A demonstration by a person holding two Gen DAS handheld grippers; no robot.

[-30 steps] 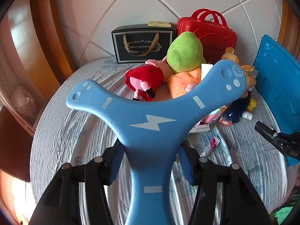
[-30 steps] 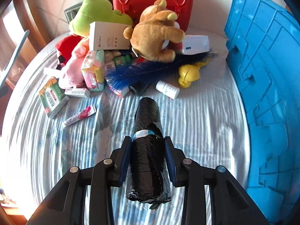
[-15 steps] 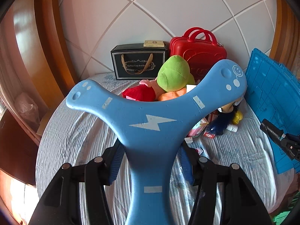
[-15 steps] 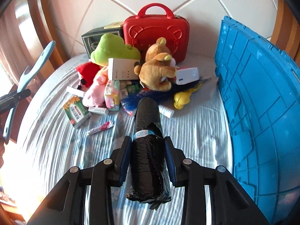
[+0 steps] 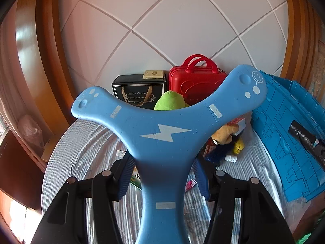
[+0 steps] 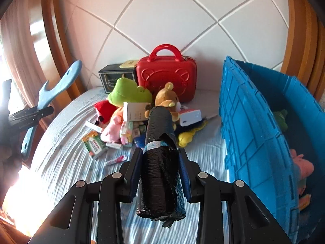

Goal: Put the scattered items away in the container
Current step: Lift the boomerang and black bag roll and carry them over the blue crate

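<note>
Blue foam, the three-armed boomerang [image 5: 162, 142] sits clamped in the left gripper [image 5: 162, 174], now lifted well above the bed [image 6: 67, 152]. Right of it, the right gripper [image 6: 160, 168], raised too, pinches the black bag roll [image 6: 160, 162]. Both loads look ready for the blue crate [image 6: 254, 122], where plush toys already lie.

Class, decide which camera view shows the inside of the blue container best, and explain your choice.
The right wrist view. It looks over the blue container's near wall into the inside, where a green toy and a pink plush already lie. The left wrist view shows only its ribbed outer wall; the interior is hidden there.
</note>
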